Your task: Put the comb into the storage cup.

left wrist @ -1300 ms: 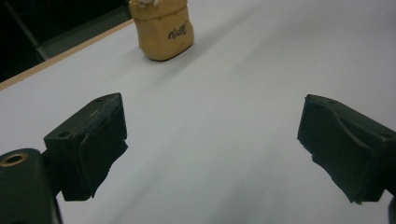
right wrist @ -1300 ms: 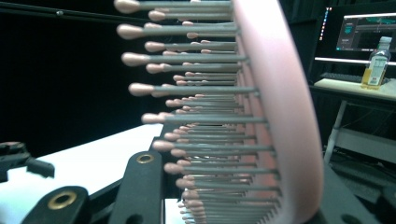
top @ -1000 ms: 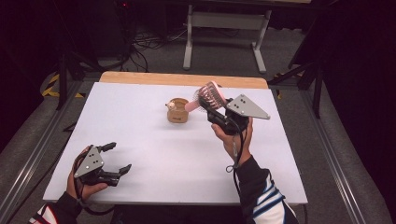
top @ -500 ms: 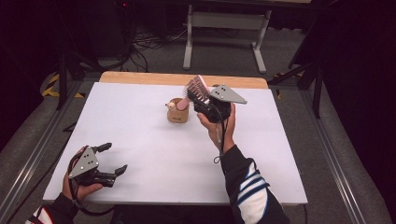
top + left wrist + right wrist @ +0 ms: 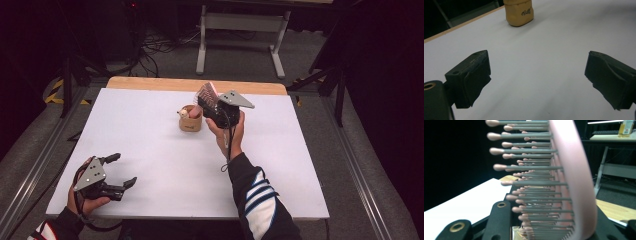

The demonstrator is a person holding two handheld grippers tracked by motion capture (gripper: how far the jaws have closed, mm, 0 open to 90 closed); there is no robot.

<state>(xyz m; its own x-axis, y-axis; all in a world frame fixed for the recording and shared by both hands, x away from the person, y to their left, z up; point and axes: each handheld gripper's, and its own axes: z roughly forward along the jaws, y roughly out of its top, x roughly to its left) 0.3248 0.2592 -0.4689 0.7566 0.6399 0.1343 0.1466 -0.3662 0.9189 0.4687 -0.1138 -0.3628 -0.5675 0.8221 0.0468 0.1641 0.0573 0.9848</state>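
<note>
A pink hairbrush with grey bristles is clamped in my right gripper, which is shut on it and held above the table just right of a tan cup. The cup holds small pinkish items. In the right gripper view the hairbrush stands upright, its bristles pointing left, between the jaws of the right gripper. My left gripper rests at the table's near left corner, open with nothing between its jaws. In the left gripper view the left gripper faces the tan cup far off.
The white table has a wooden strip along its far edge. Behind it stand a metal-legged frame and floor cables. Dark stands flank the table on both sides.
My right hand has carried the hairbrush leftward and down, closer to the tan cup. The left gripper has stayed in place, still open.
</note>
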